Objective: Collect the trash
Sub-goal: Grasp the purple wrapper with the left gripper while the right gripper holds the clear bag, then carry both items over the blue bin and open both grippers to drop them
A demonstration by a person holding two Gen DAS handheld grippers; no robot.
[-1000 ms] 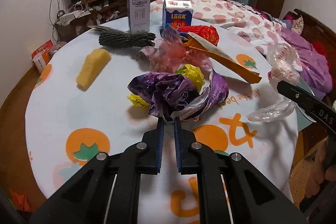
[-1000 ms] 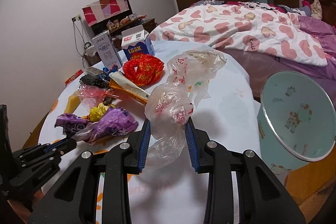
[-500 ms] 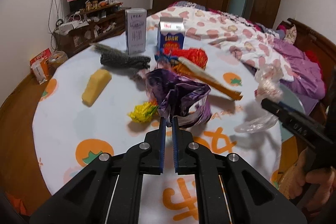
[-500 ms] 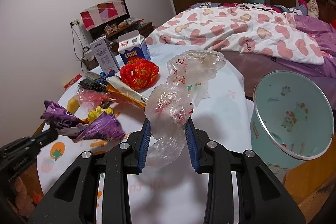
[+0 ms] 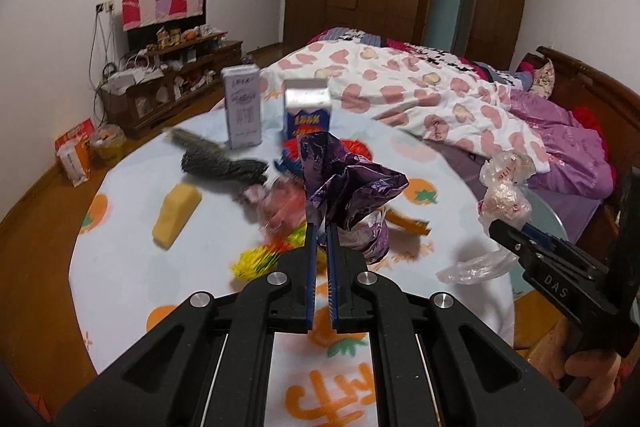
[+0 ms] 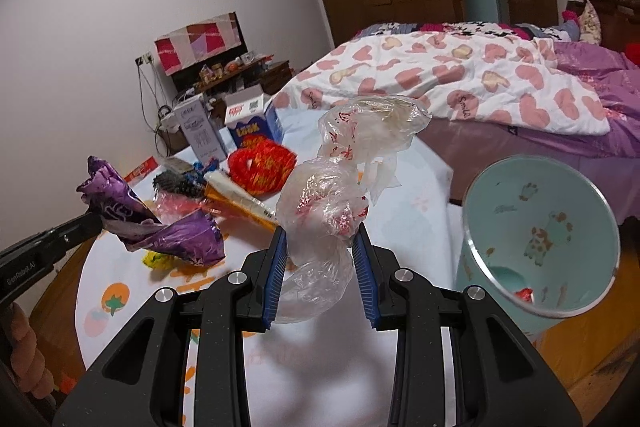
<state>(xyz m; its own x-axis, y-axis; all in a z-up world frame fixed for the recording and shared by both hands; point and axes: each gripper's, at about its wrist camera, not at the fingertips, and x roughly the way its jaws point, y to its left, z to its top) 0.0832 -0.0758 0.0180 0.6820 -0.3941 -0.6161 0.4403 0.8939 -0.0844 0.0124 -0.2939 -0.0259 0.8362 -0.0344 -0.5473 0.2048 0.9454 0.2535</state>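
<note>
- My left gripper (image 5: 322, 227) pinches a purple wrapper (image 5: 348, 183), jaws nearly shut; it hangs above the table (image 5: 120, 267).
- My right gripper (image 6: 322, 239) clamps a clear plastic bag (image 6: 320, 211), jaws narrow.
- A bin (image 6: 540, 239) stands right of them.

The round desk (image 5: 132, 267), draped in a white cloth printed with orange persimmons, carried a yellow wedge-shaped block (image 5: 176, 215), a dark grey bristly brush (image 5: 224, 169), a tall white-and-grey carton (image 5: 242, 107) and a blue-and-white milk carton (image 5: 308, 113) standing upright side by side, a crumpled red wrapper (image 6: 262, 167), a long orange-and-white packet (image 6: 240, 201), pink crinkled film (image 5: 280, 207) and a yellow crumpled scrap (image 5: 260, 255).
</note>
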